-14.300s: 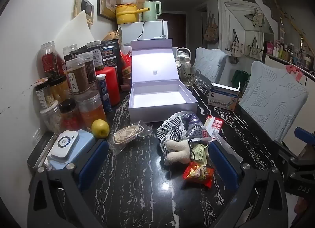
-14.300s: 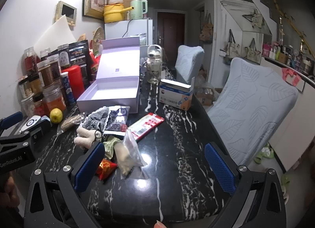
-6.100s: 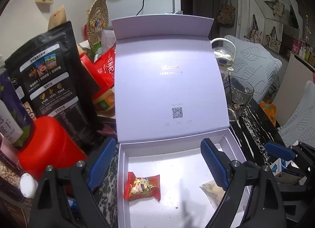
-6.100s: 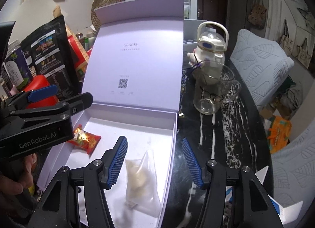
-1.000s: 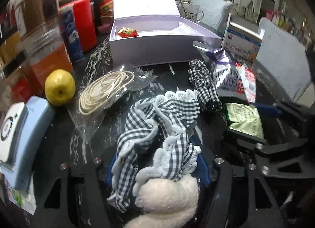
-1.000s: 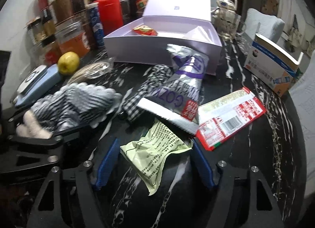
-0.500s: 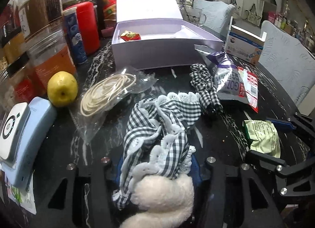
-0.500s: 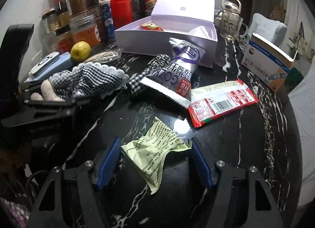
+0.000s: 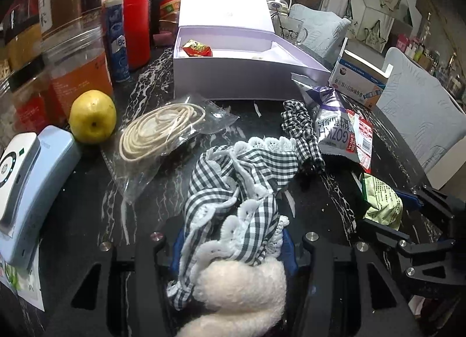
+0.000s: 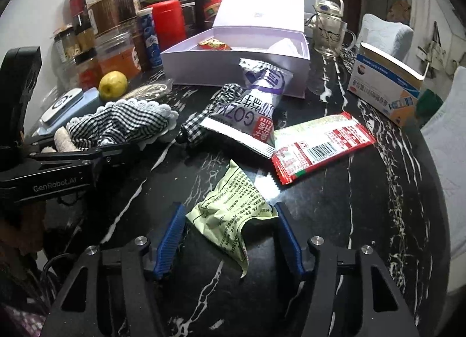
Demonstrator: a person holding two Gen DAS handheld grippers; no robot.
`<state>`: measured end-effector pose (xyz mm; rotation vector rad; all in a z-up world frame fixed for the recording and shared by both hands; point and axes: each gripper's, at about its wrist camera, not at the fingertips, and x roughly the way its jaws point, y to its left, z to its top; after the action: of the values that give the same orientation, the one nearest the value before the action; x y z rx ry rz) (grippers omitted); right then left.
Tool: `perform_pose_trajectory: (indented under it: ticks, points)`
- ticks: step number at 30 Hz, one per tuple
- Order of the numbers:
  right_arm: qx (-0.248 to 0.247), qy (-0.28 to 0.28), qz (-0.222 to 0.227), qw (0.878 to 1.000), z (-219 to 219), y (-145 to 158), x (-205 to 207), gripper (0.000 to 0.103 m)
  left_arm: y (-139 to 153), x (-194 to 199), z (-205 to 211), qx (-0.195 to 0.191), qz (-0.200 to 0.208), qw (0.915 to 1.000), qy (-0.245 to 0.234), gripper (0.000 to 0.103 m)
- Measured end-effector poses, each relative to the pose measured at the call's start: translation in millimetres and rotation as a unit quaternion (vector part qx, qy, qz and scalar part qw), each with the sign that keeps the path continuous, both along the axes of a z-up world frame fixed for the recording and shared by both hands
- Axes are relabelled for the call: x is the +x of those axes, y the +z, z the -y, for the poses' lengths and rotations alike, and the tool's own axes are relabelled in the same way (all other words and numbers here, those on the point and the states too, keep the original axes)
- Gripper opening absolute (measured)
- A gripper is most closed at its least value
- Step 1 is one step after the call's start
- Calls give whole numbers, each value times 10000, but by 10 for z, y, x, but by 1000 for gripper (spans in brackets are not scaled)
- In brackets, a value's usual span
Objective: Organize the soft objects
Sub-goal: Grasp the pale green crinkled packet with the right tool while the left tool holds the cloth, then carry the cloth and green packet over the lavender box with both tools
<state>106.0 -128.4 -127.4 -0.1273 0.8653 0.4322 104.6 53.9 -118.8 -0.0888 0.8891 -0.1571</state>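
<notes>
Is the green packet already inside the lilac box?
No. The green packet lies on the dark table between the right gripper's closing jaws, well short of the lilac box.

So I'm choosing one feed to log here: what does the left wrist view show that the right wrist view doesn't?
Left wrist only: the left gripper shut on the gingham plush toy, seen close.

Right wrist only: the right gripper, jaws closing around the green packet, and the barcode on the red wrapper.

Both: the lilac box, the lemon, the purple snack bag.
</notes>
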Motion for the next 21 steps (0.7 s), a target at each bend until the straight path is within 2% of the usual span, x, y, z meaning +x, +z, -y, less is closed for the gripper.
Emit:
perform_pose_trajectory:
  ticks: [4,10,21]
  points:
    - [34,-86,58,9999,24,21,-4,61,30,-21,-7,-177,-15,9998,-8,51]
    - [220,-126,120,9996,79,90,-22,61,151,-52,22,-200,151,9997,-81,51]
    - [471,-92,384,9981,163,423,-13,61,559,-10,125,-255,714,9967,-284,51]
